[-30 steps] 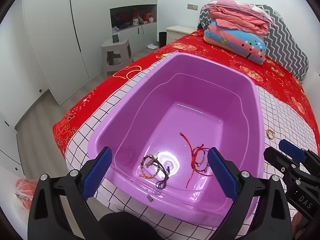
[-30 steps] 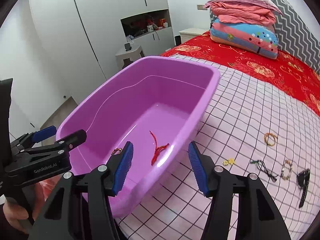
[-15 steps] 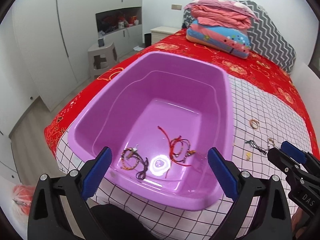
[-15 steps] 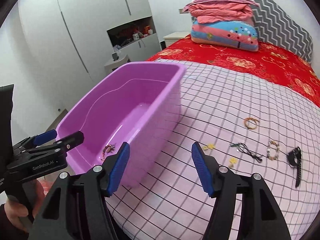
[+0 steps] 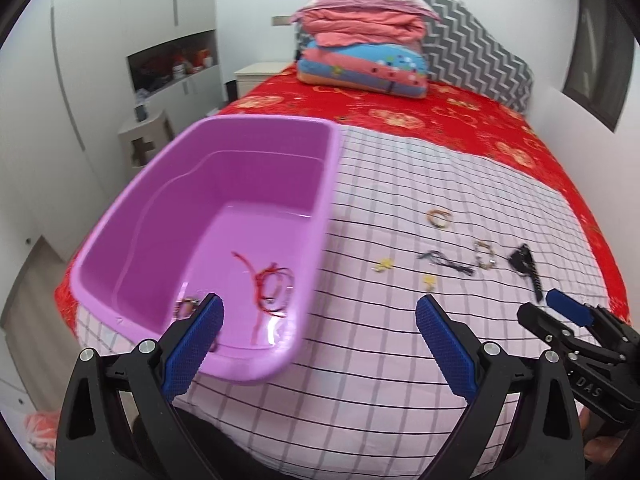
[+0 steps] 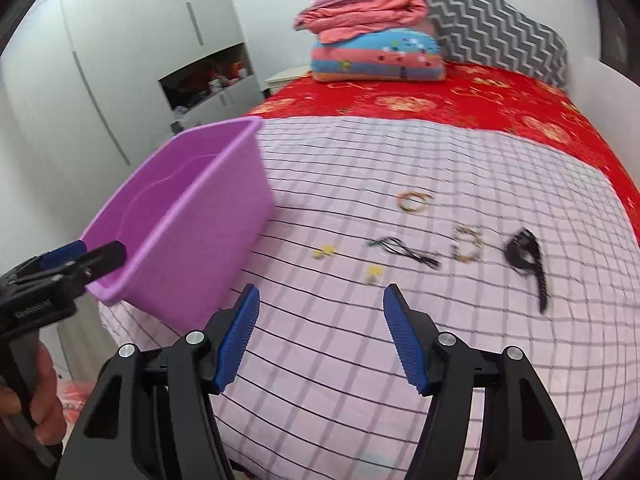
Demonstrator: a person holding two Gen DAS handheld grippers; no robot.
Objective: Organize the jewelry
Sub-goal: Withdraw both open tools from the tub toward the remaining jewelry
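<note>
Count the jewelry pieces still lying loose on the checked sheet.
6: gold bangle, beaded bracelet, black watch, dark cord, two yellow earrings.

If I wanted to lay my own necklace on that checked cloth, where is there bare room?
The checked cloth is bare along its near edge, just ahead of the right hand-held gripper, and in the far strip before the red bedspread. The crowded patch is the middle right, where the gold bangle, black cord, beaded bracelet and black watch lie, right of the purple tub.
</note>
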